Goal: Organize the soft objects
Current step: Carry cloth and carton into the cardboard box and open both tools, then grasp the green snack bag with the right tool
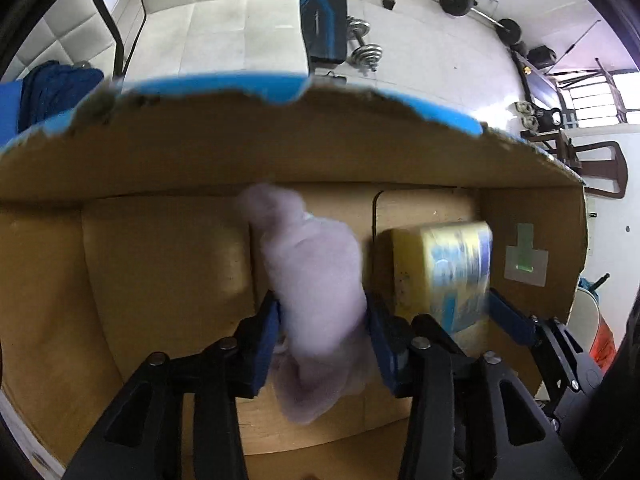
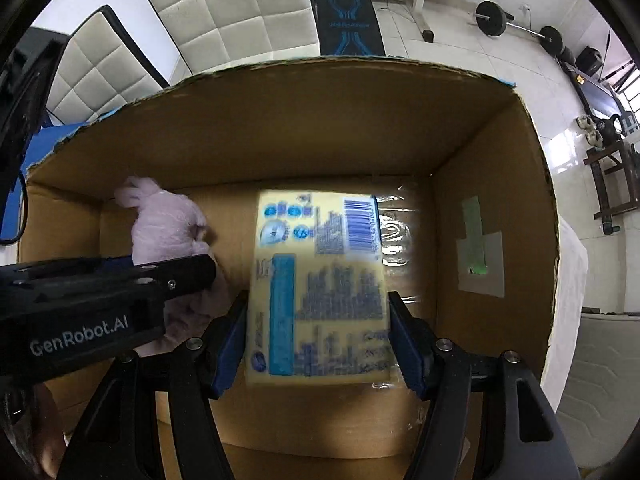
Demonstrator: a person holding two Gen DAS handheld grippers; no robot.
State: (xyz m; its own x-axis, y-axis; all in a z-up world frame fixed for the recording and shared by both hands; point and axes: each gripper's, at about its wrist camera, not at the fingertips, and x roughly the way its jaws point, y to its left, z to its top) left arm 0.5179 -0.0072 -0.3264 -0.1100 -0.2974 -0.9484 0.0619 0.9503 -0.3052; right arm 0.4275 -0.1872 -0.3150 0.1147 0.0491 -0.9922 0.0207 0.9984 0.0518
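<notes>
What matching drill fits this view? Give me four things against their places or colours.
1. pink plush toy
2. yellow sponge pack
3. cardboard box
4. green tape patch

A. on the box's right inner wall
B. between the left gripper's fingers
C. blue outside, brown inside
D. between the right gripper's fingers

Pairs: 1-B, 2-D, 3-C, 4-A

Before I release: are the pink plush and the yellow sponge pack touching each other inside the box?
Apart. The left wrist view shows bare cardboard between the pink plush and the yellow sponge pack; each sits clamped in its own gripper.
</notes>
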